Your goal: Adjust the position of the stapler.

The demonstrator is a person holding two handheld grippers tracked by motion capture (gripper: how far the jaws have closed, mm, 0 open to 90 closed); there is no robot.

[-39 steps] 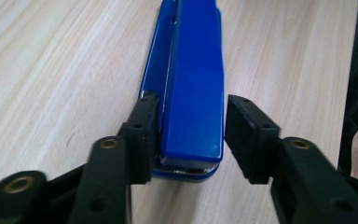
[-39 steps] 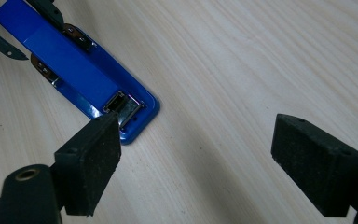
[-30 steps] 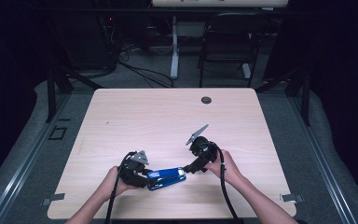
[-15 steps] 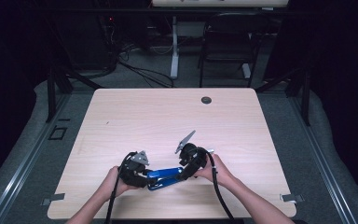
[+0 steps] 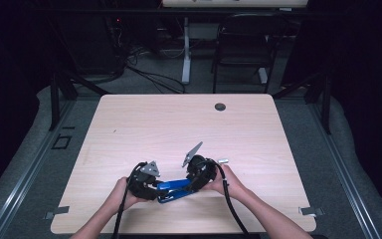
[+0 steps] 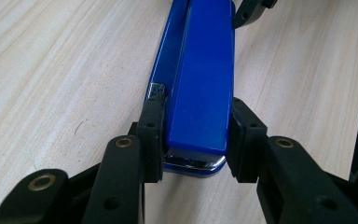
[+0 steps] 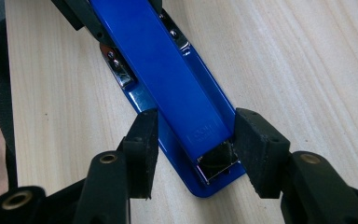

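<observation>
Pale wood table [image 5: 144, 124] in dark room, chair [image 5: 238, 55] and cables [image 5: 149, 74] behind. Blue stapler [image 5: 174, 187] lies near front edge. Left gripper [image 6: 193, 135] clamps its rear; right gripper [image 7: 193, 140], jaws just closing, straddles front end, left pad clear of it. Small round black thing [image 5: 220, 106] well apart.

Between the right gripper's [image 7: 193, 140] black jaws, which have just been closing, the blue stapler's [image 7: 168, 88] front end lies on the desk [image 7: 298, 60], nearer the right-hand jaw.
</observation>
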